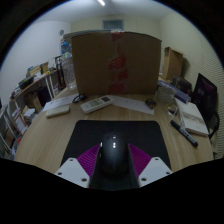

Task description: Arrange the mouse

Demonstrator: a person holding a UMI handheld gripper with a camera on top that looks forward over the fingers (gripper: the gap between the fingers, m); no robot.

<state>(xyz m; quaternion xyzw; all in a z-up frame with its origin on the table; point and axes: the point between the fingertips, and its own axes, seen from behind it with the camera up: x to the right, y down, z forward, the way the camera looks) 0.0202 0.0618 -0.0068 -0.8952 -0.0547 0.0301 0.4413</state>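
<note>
Gripper view, mouse (111,158) between fingers (85,160), front end hidden

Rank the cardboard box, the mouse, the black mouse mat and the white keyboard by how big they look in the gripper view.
1. cardboard box
2. black mouse mat
3. mouse, held between the fingers; its closeness to the camera inflates it
4. white keyboard

The box and mat look close in area, so their order is unsure.

A wooden table (40,135) fills the foreground. At 12 o'clock a large cardboard box (115,62) stands at its far edge. White walls (35,45) rise behind. Cluttered shelves (28,95) sit at 9 o'clock; a ceiling light (101,3) glows overhead.
</note>
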